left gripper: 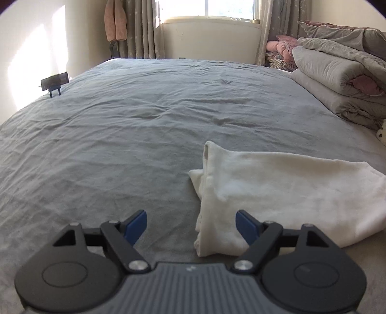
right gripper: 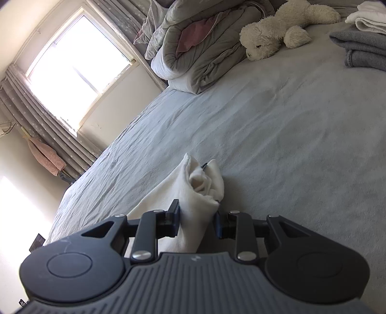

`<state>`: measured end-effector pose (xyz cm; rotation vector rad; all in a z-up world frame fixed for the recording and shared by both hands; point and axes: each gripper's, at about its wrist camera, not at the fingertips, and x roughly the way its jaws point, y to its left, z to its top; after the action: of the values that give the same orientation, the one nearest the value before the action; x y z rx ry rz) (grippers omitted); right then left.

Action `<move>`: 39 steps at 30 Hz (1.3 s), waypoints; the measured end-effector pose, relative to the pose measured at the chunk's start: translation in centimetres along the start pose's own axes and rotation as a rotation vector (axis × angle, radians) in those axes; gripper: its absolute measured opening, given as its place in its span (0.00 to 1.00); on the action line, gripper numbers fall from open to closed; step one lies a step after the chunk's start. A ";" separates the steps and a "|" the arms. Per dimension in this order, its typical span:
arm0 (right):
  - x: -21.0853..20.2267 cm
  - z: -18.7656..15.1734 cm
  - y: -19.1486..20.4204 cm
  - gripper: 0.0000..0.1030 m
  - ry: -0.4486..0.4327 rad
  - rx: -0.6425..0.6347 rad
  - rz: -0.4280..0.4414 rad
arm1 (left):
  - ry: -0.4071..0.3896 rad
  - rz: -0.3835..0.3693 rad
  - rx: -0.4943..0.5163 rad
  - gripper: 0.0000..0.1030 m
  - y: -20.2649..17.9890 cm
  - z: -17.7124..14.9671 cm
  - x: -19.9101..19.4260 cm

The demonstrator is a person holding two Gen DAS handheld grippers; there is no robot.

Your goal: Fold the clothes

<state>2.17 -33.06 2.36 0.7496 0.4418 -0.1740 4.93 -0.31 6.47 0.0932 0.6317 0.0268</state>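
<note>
White garment [right gripper: 193,205]: its gripped part hidden between the right gripper's [right gripper: 197,217] jaws.
Grey folded clothes [right gripper: 361,48]: cut off far right (also the white pile [right gripper: 369,17]).

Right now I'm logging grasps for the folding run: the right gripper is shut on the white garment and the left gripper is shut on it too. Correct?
Not quite. The right gripper is shut on the white garment, but the left gripper is open, its blue pads spread apart beside the garment's edge and holding nothing. The left wrist view shows this.

garment [left gripper: 277,193] white | bedsheet [left gripper: 132,135] grey-blue | plush toy [right gripper: 277,33] cream | curtains [left gripper: 140,29] grey, starred
</note>
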 end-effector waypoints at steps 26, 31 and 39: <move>0.5 0.8 -1.2 0.29 0.088 0.117 -0.019 | -0.138 -0.192 0.203 0.86 -5.4 0.3 -3.4; 0.4 1.0 -1.6 0.29 0.104 0.150 -0.014 | -0.136 -0.184 0.339 0.86 -10.8 -0.7 -1.0; 0.5 0.9 -2.2 0.29 0.128 0.191 -0.013 | -0.060 -0.141 0.363 0.86 -12.1 -1.3 2.6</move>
<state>2.20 -35.28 1.39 0.9492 0.5574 -0.1827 6.18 -12.12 2.71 0.3987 0.5763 -0.2265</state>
